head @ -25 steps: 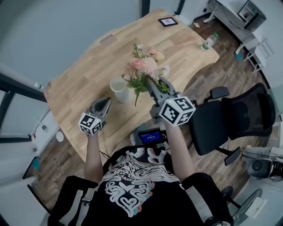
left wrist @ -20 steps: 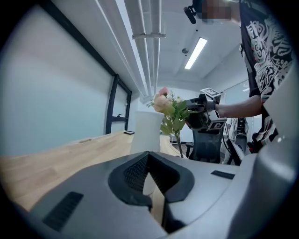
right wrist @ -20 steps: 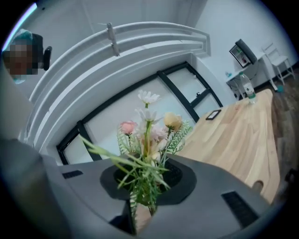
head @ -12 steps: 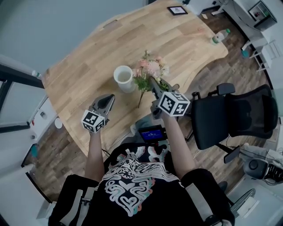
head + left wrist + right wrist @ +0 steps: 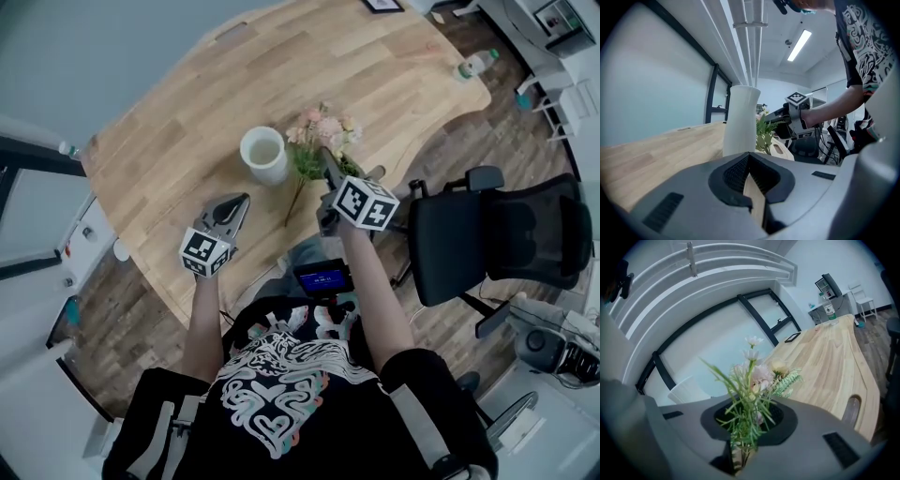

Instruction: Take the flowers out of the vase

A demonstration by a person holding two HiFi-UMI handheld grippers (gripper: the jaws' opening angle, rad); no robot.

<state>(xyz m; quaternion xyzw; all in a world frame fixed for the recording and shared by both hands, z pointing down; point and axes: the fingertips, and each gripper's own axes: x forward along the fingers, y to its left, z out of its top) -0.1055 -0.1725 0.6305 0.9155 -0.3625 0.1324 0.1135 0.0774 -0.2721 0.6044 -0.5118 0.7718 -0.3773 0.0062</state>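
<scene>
Narrowly clamps the right gripper on the flowers, pads pressed on the green stems partway down. Holds them tilted over the desk, heads toward the far side, clear of the vase and just right of it. Stem ends trailing out below the gripper toward the near edge; cannot tell whether touching the wood. Grip point itself masked in the head view by leaves and the gripper's own body; plain only in the right gripper view, among blurred foliage.

Holds the left gripper shut, with nothing between the jaws but a sliver of desk seen through the slit. Low over the wood, near the vase and pointing at it.

Vase upright, white inside at the mouth; foot cut off behind the gripper body in the left gripper view.

Farther out: a chair by the right edge, a bottle at the far corner, a dark frame cropped by the top border, a small screen at the chest, print too small to read.
</scene>
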